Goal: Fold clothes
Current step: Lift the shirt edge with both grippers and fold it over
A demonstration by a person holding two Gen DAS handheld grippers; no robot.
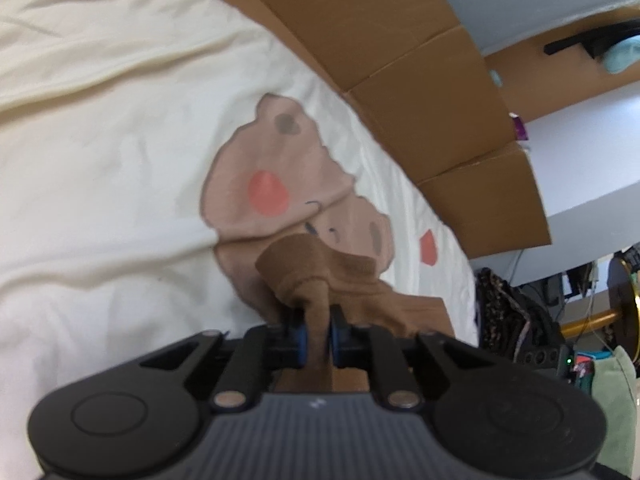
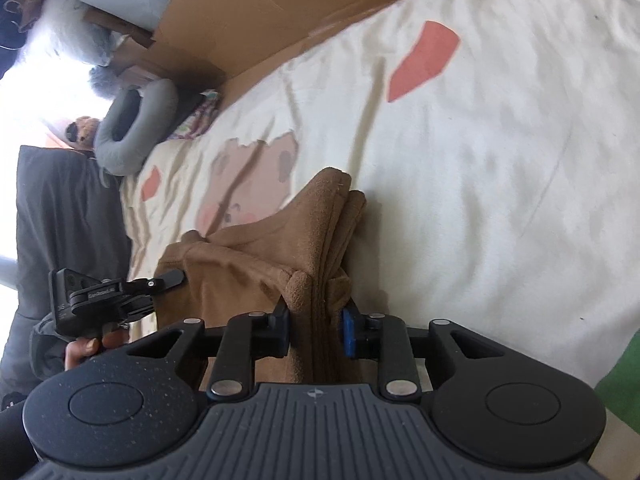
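Observation:
A brown garment (image 1: 312, 264) lies bunched on a cream bedcover (image 1: 100, 160) printed with a bear. My left gripper (image 1: 319, 338) is shut on a pinched fold of it, the cloth squeezed between the blue pads. In the right wrist view the same brown garment (image 2: 256, 264) is folded into a thick stack on the bedcover (image 2: 500, 200). My right gripper (image 2: 316, 330) is shut on the near end of that stack, a pad on each side. The left gripper (image 2: 172, 278), held by a hand (image 2: 86, 350), shows at the garment's left edge.
Flattened cardboard (image 1: 400, 60) lines the far side of the bed, seen too as cardboard (image 2: 260, 20). A grey neck pillow (image 2: 132, 132) and a dark jacket (image 2: 60, 220) lie at one end. Dark clothes (image 1: 504, 304) pile beyond the bed's edge.

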